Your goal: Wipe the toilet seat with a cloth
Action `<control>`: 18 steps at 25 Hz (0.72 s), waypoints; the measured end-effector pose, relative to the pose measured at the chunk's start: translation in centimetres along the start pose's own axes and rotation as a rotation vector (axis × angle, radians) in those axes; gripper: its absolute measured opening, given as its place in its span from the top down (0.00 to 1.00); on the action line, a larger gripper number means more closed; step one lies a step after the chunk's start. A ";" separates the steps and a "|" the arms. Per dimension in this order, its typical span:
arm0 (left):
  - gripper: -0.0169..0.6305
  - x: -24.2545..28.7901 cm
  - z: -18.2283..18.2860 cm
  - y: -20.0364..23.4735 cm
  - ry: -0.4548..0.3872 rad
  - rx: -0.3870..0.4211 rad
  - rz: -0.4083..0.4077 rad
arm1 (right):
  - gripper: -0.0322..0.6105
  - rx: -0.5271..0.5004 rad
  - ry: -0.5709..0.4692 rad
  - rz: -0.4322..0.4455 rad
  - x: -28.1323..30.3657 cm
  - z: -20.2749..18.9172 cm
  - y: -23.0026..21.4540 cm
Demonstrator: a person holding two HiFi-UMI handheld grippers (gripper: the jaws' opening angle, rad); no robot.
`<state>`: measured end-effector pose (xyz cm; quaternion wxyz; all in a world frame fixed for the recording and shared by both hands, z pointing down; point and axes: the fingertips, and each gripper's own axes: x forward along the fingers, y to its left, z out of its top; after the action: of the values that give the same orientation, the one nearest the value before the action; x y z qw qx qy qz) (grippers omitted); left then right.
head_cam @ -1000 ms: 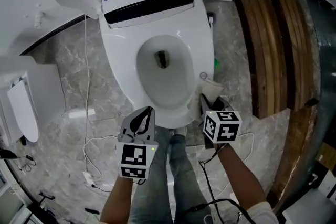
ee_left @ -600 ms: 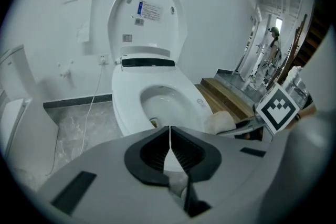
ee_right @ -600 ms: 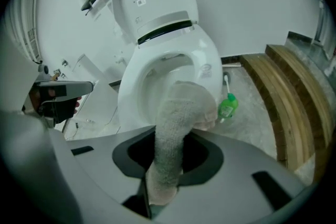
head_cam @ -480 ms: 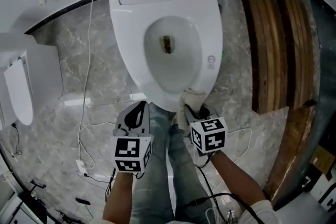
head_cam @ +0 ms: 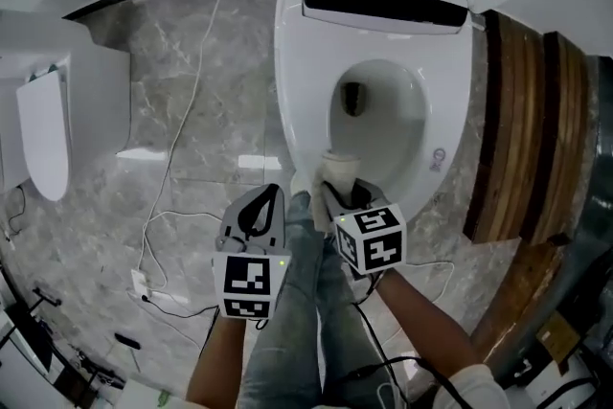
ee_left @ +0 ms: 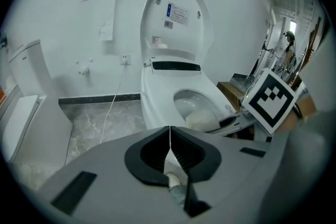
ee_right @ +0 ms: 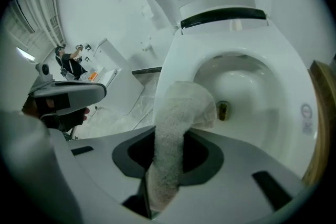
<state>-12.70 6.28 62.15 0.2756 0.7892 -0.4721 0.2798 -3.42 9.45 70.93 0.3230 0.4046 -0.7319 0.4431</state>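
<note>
The cloth (head_cam: 340, 170), a pale wad, rests on the toilet seat (head_cam: 299, 101) at about seven o'clock of the bowl. It is pinched in the right gripper (head_cam: 345, 194), whose jaws are clenched on it. Just beside that one, at its nine o'clock, the left gripper (head_cam: 268, 201) hangs clear of the seat, jaws pressed together on nothing. The lid (ee_left: 176, 16) stands upright at twelve. A white cable (head_cam: 196, 86) trails over the marble floor (head_cam: 182, 139), and wooden boards (head_cam: 527, 129) lie at three.
</note>
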 end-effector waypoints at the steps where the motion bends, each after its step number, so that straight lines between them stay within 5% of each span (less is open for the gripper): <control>1: 0.95 0.3 0.4 0.7 0.001 -0.010 0.002 | 0.79 -0.001 -0.001 0.005 0.5 1.0 0.2; 5: 0.95 1.4 2.0 3.1 0.001 -0.065 -0.024 | 0.79 0.002 -0.015 0.016 2.5 5.2 0.4; 18: 0.95 5.6 9.8 5.5 -0.027 -0.013 -0.145 | 0.79 -0.016 -0.102 0.007 6.9 20.9 -2.2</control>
<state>-13.66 -6.10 60.31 0.2941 0.8231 -0.4193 0.2454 -7.06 -12.27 69.15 0.2871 0.4213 -0.7524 0.4170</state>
